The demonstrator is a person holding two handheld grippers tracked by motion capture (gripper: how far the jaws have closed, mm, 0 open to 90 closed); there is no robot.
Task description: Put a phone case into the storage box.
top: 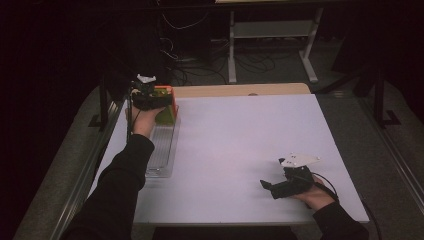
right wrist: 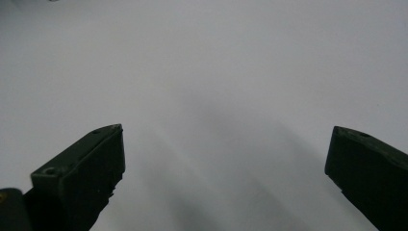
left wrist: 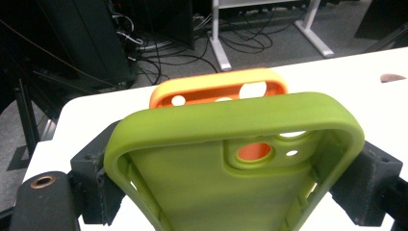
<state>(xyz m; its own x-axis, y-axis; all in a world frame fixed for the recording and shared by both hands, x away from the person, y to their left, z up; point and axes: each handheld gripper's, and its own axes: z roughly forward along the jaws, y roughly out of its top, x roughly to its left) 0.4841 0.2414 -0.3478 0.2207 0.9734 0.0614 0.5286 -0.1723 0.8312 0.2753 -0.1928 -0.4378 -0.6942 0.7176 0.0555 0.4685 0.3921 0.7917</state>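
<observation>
I see a green phone case (left wrist: 231,178) between my left jaws, soft matt rubber | orange case (left wrist: 216,86) just past it, smooth and matt | table (right wrist: 202,72) under my right jaws, plain matt white

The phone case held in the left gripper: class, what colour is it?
Green. The phone case shows best in the left gripper view, clamped in the left gripper.

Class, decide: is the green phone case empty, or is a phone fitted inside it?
Empty. The green phone case shows its bare inner shell, and the orange case behind shows through its camera cutout.
</observation>
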